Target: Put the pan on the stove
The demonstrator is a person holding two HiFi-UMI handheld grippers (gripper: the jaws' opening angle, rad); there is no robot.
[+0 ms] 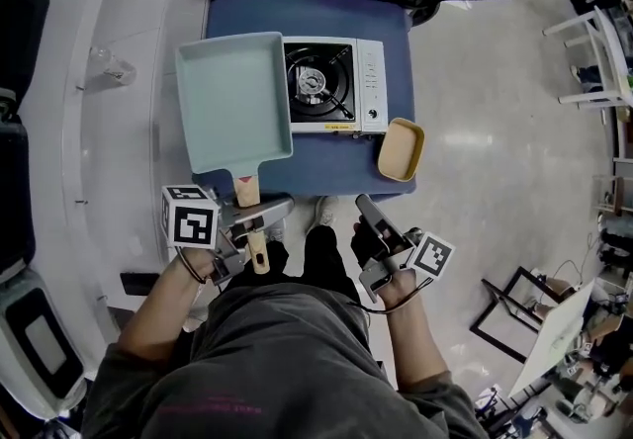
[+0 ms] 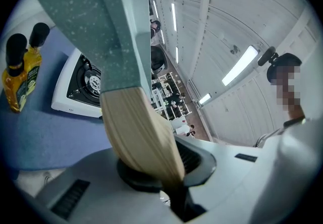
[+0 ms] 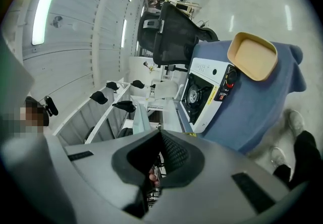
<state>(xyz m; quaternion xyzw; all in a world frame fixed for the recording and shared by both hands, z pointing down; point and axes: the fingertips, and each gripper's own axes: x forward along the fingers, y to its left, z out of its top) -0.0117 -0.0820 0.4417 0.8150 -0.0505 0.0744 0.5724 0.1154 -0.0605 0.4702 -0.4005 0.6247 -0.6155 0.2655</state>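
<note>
A pale teal square pan (image 1: 232,101) with a wooden handle (image 1: 247,192) is held over the left part of the blue table (image 1: 307,17). Its right edge overlaps the left edge of the white portable gas stove (image 1: 336,86). My left gripper (image 1: 255,229) is shut on the handle at the table's near edge. In the left gripper view the handle (image 2: 141,132) runs up from between the pads of the left gripper (image 2: 161,177) to the pan's underside (image 2: 91,16), with the stove (image 2: 83,84) beyond. My right gripper (image 1: 364,202) hangs by the front edge, shut and empty.
A yellow tray (image 1: 401,150) lies on the table's near right corner, also seen as the yellow tray (image 3: 252,55) in the right gripper view. Two oil bottles (image 2: 20,71) stand left of the stove. A black chair (image 3: 174,36) stands behind the table. A white shelf runs along the left.
</note>
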